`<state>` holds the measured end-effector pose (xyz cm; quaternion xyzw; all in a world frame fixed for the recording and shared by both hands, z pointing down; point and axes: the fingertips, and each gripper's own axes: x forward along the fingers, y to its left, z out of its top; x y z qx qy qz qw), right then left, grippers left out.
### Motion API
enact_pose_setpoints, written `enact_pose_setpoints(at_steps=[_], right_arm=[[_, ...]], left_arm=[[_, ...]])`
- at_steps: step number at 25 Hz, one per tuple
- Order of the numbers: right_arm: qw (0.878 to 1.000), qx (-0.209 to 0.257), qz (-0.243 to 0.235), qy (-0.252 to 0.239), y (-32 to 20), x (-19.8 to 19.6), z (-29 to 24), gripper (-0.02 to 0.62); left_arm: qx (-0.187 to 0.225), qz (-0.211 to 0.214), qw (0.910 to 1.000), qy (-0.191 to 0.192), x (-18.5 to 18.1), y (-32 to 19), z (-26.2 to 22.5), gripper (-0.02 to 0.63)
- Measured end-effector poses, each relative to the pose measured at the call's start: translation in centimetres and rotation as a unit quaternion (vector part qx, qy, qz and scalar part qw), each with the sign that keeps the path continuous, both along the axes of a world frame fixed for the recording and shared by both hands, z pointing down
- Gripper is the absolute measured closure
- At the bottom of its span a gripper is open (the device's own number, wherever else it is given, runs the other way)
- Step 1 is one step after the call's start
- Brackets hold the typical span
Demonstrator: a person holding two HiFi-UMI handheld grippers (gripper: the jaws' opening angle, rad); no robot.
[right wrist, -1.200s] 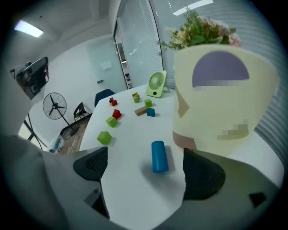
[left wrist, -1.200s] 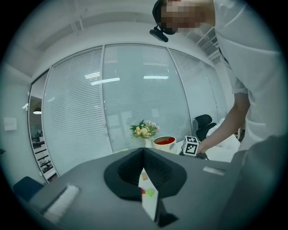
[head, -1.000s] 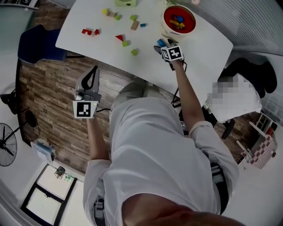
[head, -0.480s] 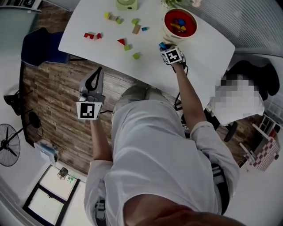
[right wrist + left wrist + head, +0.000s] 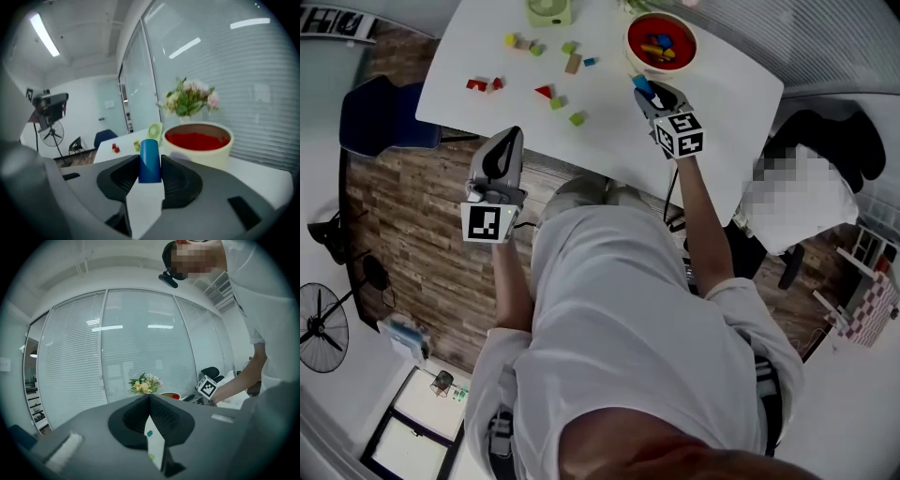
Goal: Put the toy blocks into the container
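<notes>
Right gripper (image 5: 645,91), fingers having just been closing, is holding the blue cylinder block (image 5: 150,161) upright off the counter (image 5: 722,94), container (image 5: 630,54) lying near at 1 o'clock; left gripper (image 5: 506,145), fingers pressed together empty, is hanging well apart at 8 o'clock

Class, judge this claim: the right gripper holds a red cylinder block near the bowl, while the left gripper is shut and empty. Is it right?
Not quite: the cylinder block in the right gripper is blue, not red, as the right gripper view shows. The rest holds: it is near the bowl, and the left gripper is shut and empty.
</notes>
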<state>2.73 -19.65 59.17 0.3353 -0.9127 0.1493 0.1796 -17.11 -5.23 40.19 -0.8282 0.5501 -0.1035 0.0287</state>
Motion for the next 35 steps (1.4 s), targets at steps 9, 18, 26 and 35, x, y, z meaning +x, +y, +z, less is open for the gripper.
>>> enact_pose_setpoints(at_steps=[9,18,26,35], right_arm=[[0.978,0.174,0.073,-0.092,0.5,6.8,-17.2,0.449],[0.985,0.16,0.063,-0.02,-5.7,7.0,-14.5,0.449],[0.994,0.073,0.043,0.068,-11.7,3.7,-7.5,0.449],[0.995,0.047,0.035,0.084,-12.3,2.7,-6.7,0.223]], left_arm=[[0.025,0.09,0.9954,0.02,5.5,-1.9,-1.9,0.607],[0.024,0.089,0.9952,0.032,6.0,2.2,-2.3,0.607],[0.039,0.014,0.9989,0.022,1.4,7.8,-4.1,0.607],[0.039,-0.003,0.9992,0.006,-1.0,11.3,-3.6,0.607]])
